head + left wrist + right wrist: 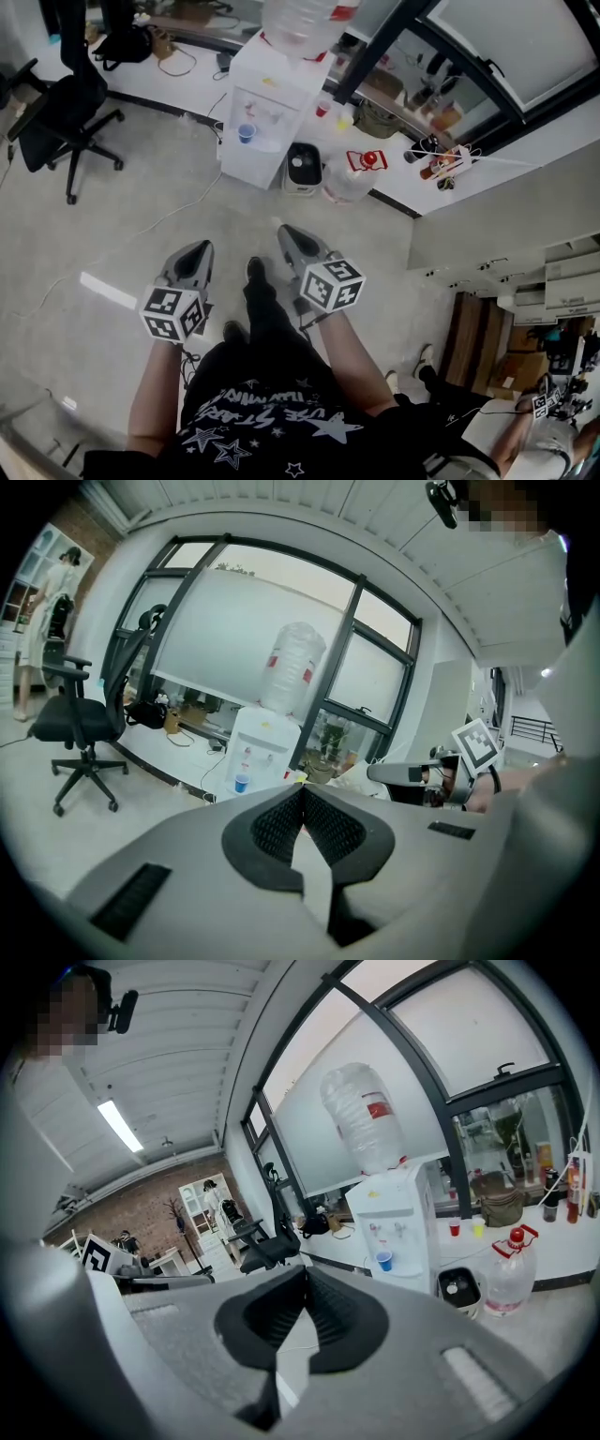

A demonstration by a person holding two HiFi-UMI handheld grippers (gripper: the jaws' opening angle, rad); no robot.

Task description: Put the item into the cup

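A person stands on a grey floor (141, 216) holding 2 grey grippers low in front of a black star-printed shirt (262, 412). Both point forward, side by side and apart.

The left gripper (194, 255) has its black ribbed jaws pressed together at the tips, with nothing between them, as the left gripper view (303, 803) shows. The right gripper (289, 236) is closed the same way and also holds nothing (306, 1279). Each carries a cube with black and white square markers at its rear.

Ahead of both grippers, well apart from them, stands a white water dispenser (267, 103) with a clear upturned bottle (300, 23) on top. A small blue plastic cup (246, 133) sits in the dispenser's tap recess, straight beyond the left gripper's tips (242, 782) and beyond and to the right of the right gripper's tips (382, 1260).

Further ahead and right of the right gripper, a small red cup (455, 1228) and a small yellow cup (478, 1228) stand on a white ledge (562, 1241) by the window. On the floor below them are a low white and black box-shaped appliance (459, 1288) and a clear plastic jug with a red cap (511, 1274).

Far to the left of the left gripper is a black wheeled office chair (66, 112).

Which thing is the item for the cup cannot be told.
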